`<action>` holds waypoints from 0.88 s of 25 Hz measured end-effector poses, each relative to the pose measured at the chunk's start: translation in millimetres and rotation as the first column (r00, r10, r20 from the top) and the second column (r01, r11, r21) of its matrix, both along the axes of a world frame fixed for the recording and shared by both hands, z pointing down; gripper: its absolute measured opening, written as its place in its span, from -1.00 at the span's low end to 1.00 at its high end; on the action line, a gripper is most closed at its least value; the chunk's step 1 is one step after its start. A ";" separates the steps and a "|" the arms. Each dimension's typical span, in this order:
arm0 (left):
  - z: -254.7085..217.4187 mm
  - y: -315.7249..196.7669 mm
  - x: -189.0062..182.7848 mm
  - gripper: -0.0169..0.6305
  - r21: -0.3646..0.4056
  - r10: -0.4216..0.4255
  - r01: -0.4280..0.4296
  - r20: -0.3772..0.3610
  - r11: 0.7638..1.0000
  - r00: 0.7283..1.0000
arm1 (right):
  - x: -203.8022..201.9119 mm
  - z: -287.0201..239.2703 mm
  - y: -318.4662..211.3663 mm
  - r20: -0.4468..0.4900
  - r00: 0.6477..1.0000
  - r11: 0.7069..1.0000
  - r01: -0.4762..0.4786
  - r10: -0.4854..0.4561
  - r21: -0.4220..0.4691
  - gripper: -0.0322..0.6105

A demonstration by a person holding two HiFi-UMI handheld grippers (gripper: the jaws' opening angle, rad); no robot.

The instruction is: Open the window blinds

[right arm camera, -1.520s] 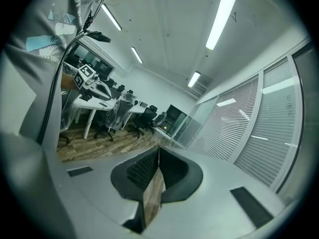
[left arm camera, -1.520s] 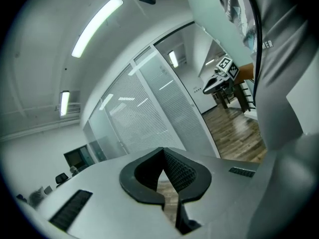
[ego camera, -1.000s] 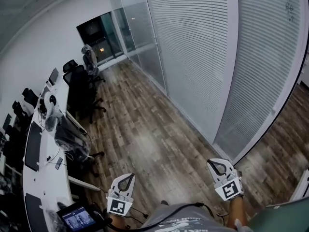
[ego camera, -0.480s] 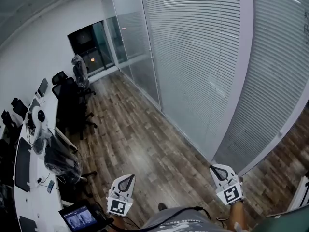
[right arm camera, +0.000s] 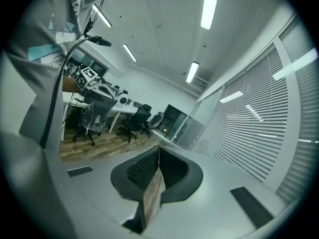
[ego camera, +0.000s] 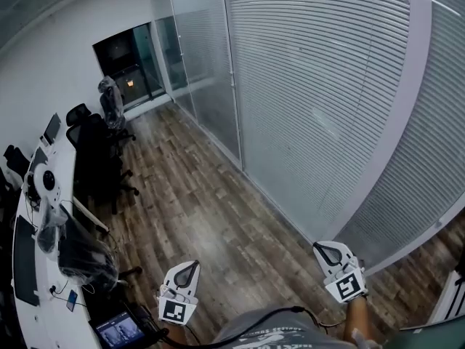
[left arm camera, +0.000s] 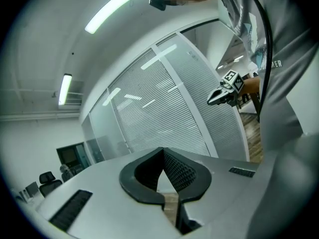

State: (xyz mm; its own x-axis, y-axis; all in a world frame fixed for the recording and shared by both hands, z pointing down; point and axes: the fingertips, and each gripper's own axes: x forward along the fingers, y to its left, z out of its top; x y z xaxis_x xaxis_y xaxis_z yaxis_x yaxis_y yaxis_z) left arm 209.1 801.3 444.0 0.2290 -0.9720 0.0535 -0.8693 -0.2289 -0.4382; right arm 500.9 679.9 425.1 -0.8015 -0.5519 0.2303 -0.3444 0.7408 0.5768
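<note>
White slatted window blinds (ego camera: 320,86) hang closed behind the glass partition on the right, split by a pale post (ego camera: 396,115). My left gripper (ego camera: 183,273) is held low over the wood floor, shut and empty, well short of the blinds. My right gripper (ego camera: 328,251) is also shut with nothing in it, close to the foot of the partition. In the left gripper view the jaws (left arm camera: 163,152) meet at the tips, the blinds (left arm camera: 159,108) lie ahead and the right gripper (left arm camera: 219,96) shows beside them. In the right gripper view the jaws (right arm camera: 158,151) are together, with the blinds (right arm camera: 259,128) at the right.
A row of white desks (ego camera: 25,267) with monitors and black office chairs (ego camera: 91,147) lines the left side. A dark doorway (ego camera: 123,57) ends the aisle. A small lit screen (ego camera: 116,331) sits at the bottom left. Wood floor (ego camera: 211,209) runs between desks and partition.
The head view has advanced along the aisle: the blinds and post fill more of the picture, and the desks have slid towards the left edge. Both grippers stay shut.
</note>
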 end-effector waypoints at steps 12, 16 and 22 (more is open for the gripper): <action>9.7 -148.9 -101.5 -0.94 -0.063 -0.158 0.157 -0.008 0.986 0.987 | -123.9 -5.8 -203.6 0.040 0.989 0.989 0.144 -0.146 0.035 -0.89; -5.8 -228.4 -113.0 -0.94 -0.041 -0.182 0.182 0.002 0.982 0.983 | -146.0 -5.2 -282.0 0.062 0.981 0.983 0.182 -0.183 0.027 -0.89; -19.3 -328.9 -119.3 -0.94 -0.030 -0.188 0.188 -0.005 0.982 0.982 | -163.2 -14.2 -383.9 0.082 0.975 0.978 0.204 -0.207 0.050 -0.89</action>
